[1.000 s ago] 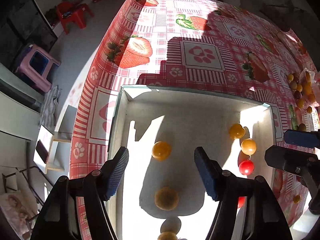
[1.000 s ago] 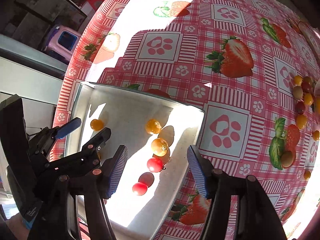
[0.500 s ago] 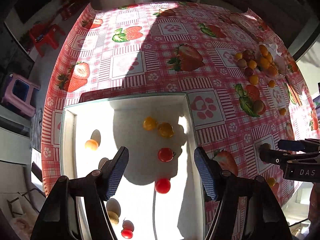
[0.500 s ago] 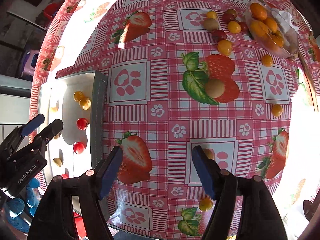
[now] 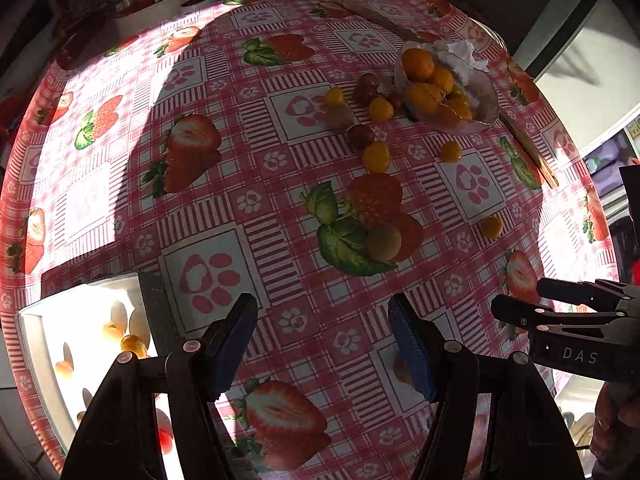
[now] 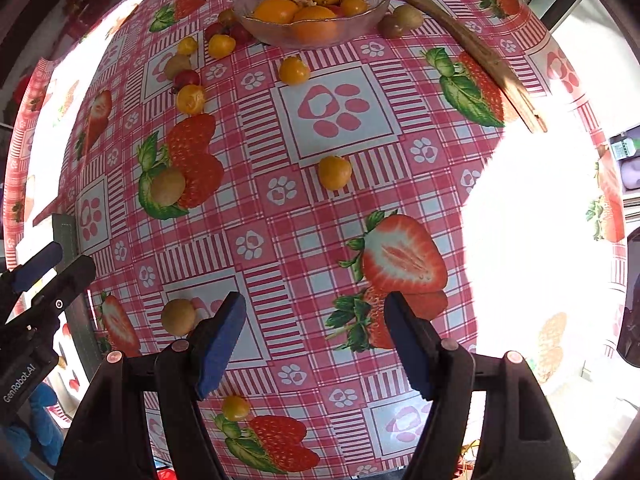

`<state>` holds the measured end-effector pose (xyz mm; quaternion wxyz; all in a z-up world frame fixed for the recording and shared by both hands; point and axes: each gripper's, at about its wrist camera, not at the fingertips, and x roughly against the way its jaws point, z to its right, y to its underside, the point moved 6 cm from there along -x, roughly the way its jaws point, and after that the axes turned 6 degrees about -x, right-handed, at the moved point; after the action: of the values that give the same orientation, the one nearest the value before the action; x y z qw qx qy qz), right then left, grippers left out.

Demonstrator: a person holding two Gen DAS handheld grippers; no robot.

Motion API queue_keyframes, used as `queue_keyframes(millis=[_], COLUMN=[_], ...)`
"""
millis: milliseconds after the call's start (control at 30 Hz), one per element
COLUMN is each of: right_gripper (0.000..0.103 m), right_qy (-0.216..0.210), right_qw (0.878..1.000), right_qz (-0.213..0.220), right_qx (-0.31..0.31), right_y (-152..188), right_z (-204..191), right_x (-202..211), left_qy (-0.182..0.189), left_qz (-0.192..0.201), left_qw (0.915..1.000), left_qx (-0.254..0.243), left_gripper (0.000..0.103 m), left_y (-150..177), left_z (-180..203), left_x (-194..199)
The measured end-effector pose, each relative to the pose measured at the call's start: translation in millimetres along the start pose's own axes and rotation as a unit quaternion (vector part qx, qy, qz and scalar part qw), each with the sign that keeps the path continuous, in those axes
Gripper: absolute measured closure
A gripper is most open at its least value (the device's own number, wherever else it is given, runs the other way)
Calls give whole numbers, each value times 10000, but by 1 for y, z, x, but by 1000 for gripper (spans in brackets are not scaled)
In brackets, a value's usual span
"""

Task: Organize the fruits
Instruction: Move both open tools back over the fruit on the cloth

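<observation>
Both grippers hang over the strawberry-print tablecloth [image 6: 340,120] with jaws spread wide and nothing between them: the left gripper [image 5: 322,344] and the right gripper [image 6: 314,344]. A glass bowl [image 6: 316,36] of oranges sits at the top centre of the right view, with small yellow and red fruits loose beside it. The white tray [image 5: 40,344] holding yellow fruits lies at the lower left of the left view.
</observation>
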<state>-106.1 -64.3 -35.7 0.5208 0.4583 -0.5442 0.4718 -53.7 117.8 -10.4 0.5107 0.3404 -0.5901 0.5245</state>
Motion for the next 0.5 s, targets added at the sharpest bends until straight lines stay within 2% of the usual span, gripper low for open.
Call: queue_keyframes(millis=[367, 500], right_gripper=[28, 28], right_qy=[-125, -148], right_qw=[9999, 9999], right_qz=[10, 38], right_qx=[-44, -2], right_y=[-42, -60], right_z=[36, 38], right_x=[-13, -20], left_qy=[-92, -189], left_qz=[-252, -277], left_qw=[9995, 9993], left_qx=[-170, -190], left_gripper=[34, 34], left_y=[-22, -27], left_z=[23, 27], left_x=[-41, -49])
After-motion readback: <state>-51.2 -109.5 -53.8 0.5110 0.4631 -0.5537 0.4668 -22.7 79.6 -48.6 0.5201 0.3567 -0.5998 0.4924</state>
